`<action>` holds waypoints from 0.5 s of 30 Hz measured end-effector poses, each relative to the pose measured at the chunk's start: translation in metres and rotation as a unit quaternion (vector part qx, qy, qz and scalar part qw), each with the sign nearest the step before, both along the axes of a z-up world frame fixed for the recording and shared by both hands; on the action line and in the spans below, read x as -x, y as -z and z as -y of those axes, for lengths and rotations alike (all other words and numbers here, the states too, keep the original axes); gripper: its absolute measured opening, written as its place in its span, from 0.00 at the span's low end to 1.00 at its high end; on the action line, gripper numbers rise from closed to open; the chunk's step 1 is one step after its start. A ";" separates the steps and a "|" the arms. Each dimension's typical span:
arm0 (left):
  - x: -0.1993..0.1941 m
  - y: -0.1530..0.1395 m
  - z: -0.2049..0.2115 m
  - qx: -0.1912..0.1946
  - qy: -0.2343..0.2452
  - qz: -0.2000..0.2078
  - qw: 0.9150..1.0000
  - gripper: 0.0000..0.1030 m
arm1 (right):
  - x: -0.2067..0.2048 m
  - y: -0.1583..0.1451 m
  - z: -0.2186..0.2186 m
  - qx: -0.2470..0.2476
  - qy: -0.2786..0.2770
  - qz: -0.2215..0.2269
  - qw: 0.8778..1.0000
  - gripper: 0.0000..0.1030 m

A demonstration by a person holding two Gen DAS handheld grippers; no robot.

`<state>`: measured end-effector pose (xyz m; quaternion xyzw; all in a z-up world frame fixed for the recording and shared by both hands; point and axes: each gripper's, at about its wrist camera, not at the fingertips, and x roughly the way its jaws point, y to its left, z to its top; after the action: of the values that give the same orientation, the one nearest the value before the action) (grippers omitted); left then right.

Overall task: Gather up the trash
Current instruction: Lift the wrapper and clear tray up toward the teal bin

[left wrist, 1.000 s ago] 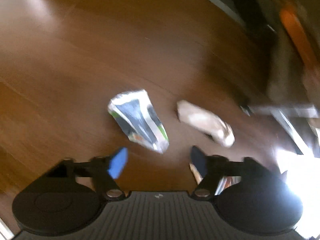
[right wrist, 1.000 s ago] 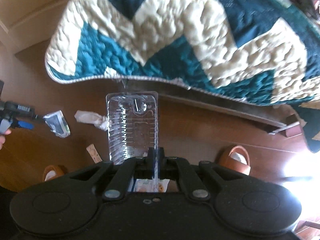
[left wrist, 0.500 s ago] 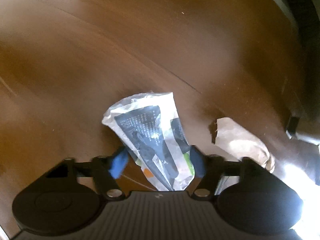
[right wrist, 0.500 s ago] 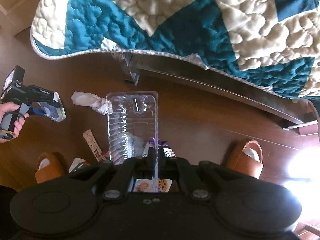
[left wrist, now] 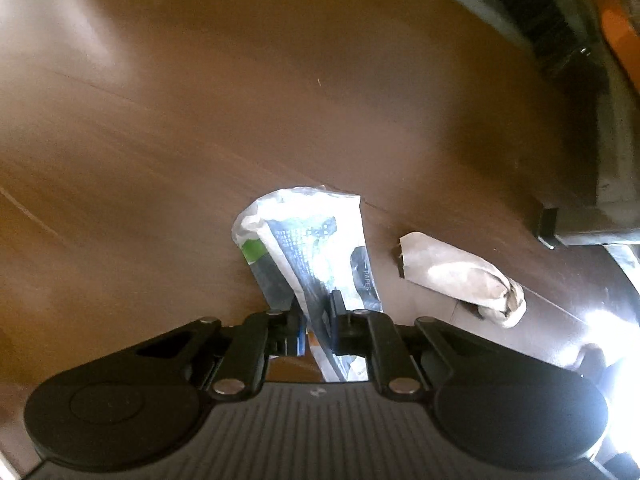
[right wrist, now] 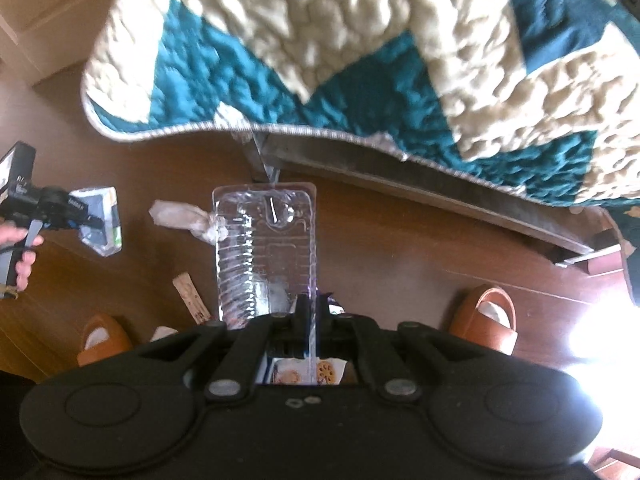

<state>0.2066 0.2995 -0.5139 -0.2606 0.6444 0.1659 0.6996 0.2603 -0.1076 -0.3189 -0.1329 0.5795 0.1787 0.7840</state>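
A white, black and green wrapper [left wrist: 308,240] hangs between the pads of my left gripper [left wrist: 316,312]; the jaws are closing and pinch its lower end above the wooden floor. The right wrist view shows the same wrapper [right wrist: 102,216] in that left gripper [right wrist: 86,218], held by a hand [right wrist: 20,252]. My right gripper [right wrist: 310,312] is shut on the edge of a clear plastic blister pack [right wrist: 264,240], which sticks out forward. A crumpled brown paper wad [left wrist: 452,276] lies on the floor right of the wrapper; this wad [right wrist: 180,218] also shows left of the pack.
A teal and cream quilt [right wrist: 360,60] hangs over a bed frame [right wrist: 440,196] ahead. Two orange slippers [right wrist: 486,316] [right wrist: 104,336] stand on the floor. A paper stick sleeve [right wrist: 190,296] and a printed snack packet [right wrist: 304,372] lie near them.
The left gripper came down over the wrapper and its jaws closed on it, from wide open to pinching. The right gripper kept its hold on the clear pack.
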 end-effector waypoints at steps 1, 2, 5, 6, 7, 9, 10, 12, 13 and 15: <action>0.002 -0.009 -0.002 -0.008 0.005 0.007 1.000 0.10 | 0.003 -0.007 0.000 -0.003 0.001 0.006 1.000 0.00; 0.007 -0.021 -0.002 -0.019 0.011 0.016 1.000 0.10 | 0.005 -0.014 0.001 -0.008 0.001 0.013 1.000 0.00; 0.016 -0.068 -0.010 -0.041 0.019 0.049 0.998 0.10 | 0.013 -0.040 0.001 -0.023 0.004 0.041 0.999 0.00; 0.018 -0.083 -0.011 -0.050 0.022 0.059 0.997 0.10 | 0.016 -0.052 0.002 -0.030 0.007 0.053 0.998 0.00; 0.020 -0.101 -0.013 -0.055 0.023 0.072 0.996 0.10 | 0.019 -0.062 0.004 -0.037 0.009 0.063 0.997 0.00; 0.013 -0.139 -0.016 -0.070 0.026 0.095 0.993 0.10 | 0.024 -0.083 0.007 -0.049 0.012 0.083 0.995 0.00; 0.015 -0.158 -0.016 -0.078 0.029 0.109 0.991 0.10 | 0.027 -0.095 0.008 -0.056 0.013 0.094 0.994 0.00; 0.017 -0.193 -0.015 -0.085 0.031 0.134 0.987 0.10 | 0.034 -0.117 0.011 -0.070 0.015 0.114 0.991 0.00; 0.018 -0.206 -0.010 -0.090 0.033 0.146 0.985 0.10 | 0.038 -0.130 0.013 -0.079 0.016 0.127 0.989 0.00; 0.019 -0.237 -0.005 -0.101 0.040 0.171 0.979 0.10 | 0.044 -0.153 0.017 -0.094 0.015 0.147 0.985 0.00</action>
<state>0.1872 0.3044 -0.2767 -0.1871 0.5051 0.1553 0.8281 0.2161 -0.1250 -0.1664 -0.0753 0.4404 0.1993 0.8722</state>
